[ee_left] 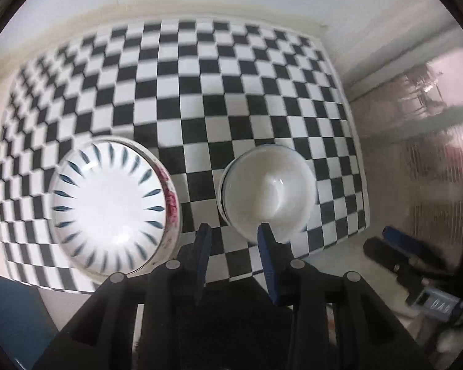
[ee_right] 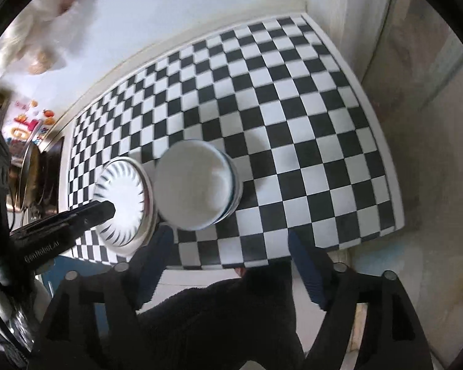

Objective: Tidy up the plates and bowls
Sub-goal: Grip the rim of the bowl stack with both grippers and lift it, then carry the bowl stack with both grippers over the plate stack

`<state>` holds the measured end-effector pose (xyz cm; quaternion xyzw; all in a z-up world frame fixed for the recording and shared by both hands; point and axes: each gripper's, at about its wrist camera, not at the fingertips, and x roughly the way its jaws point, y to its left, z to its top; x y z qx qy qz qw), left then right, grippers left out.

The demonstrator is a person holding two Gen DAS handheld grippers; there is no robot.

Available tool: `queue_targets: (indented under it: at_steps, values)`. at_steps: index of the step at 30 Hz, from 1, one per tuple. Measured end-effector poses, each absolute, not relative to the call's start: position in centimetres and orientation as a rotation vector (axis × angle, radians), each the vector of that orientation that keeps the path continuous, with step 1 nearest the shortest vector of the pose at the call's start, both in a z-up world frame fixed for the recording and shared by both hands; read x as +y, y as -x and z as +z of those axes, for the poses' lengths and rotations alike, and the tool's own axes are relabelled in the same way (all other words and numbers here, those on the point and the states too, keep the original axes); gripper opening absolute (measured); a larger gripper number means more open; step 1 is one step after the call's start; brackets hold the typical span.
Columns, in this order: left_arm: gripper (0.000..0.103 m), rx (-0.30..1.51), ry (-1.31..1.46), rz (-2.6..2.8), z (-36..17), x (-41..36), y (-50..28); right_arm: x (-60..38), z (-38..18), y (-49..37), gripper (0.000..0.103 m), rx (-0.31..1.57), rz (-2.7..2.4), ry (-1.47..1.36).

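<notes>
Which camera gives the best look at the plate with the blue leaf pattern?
The left wrist view. There the plate sits large and unobstructed, with its full ring of blue marks and a second, pink-patterned dish under it. In the right wrist view the plate is smaller, blurrier, and partly covered by the left gripper.

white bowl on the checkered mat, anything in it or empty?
Empty. The white bowl stands upright on the checkered mat, and its bare glossy inside shows down to the bottom in both wrist views.

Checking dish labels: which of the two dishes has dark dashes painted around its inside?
The wider dish on the left; the plain white bowl beside it has none.
</notes>
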<state>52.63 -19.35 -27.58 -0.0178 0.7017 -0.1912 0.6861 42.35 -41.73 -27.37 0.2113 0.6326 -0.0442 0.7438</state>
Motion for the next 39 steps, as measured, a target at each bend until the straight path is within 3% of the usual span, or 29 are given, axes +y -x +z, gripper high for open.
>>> queue_targets:
  at_steps: [9,21,39]
  values:
    - [0.029,1.748,0.051,-0.397,-34.9,-21.2,-56.6,-44.1,-35.3,-45.7,0.082,1.491,-0.062,-0.59]
    - [0.031,1.856,0.029,-0.442,-39.7,-23.4,-58.0,-44.4,-43.2,-49.1,0.085,1.591,0.056,-0.7]
    - [0.042,1.867,0.036,-0.536,-40.4,-23.7,-60.1,-41.8,-49.1,-51.3,0.081,1.682,0.143,-0.789]
